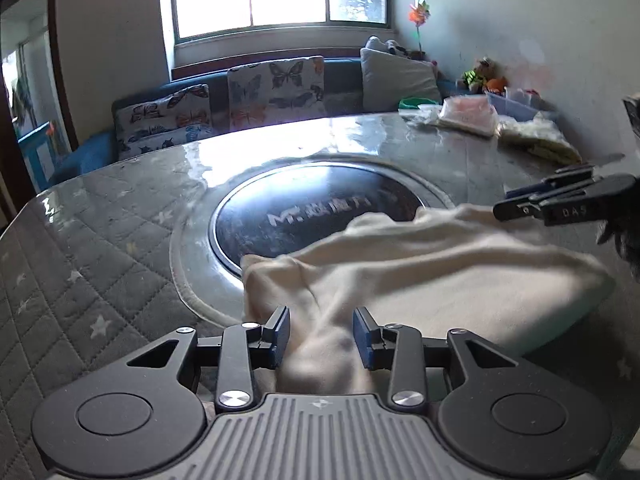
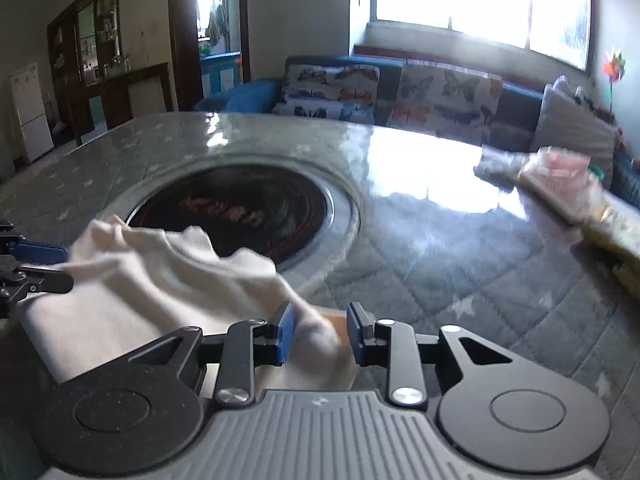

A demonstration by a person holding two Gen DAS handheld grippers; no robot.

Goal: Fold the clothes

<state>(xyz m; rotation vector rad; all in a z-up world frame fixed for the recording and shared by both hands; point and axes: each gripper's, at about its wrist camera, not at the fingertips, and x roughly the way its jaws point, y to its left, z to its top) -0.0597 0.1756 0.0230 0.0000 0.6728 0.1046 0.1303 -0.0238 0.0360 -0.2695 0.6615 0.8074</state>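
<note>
A cream garment [image 1: 420, 276] lies bunched on the table, partly over the round black hotplate [image 1: 304, 216]. My left gripper [image 1: 322, 334] is open, with a fold of the garment lying between its spread fingers. My right gripper [image 2: 320, 332] is also open, with the garment's right edge [image 2: 316, 332] between its fingers. The garment also shows in the right wrist view [image 2: 160, 280]. The right gripper appears at the right edge of the left wrist view [image 1: 560, 202], above the cloth. The left gripper appears at the left edge of the right wrist view [image 2: 28, 264].
The table [image 1: 100, 240] has a grey quilted cover under glossy film. Plastic-bagged items [image 1: 468, 114] and a yellowish bundle [image 1: 536, 140] lie at its far right. A blue sofa with butterfly cushions [image 1: 276, 88] stands behind, under a window.
</note>
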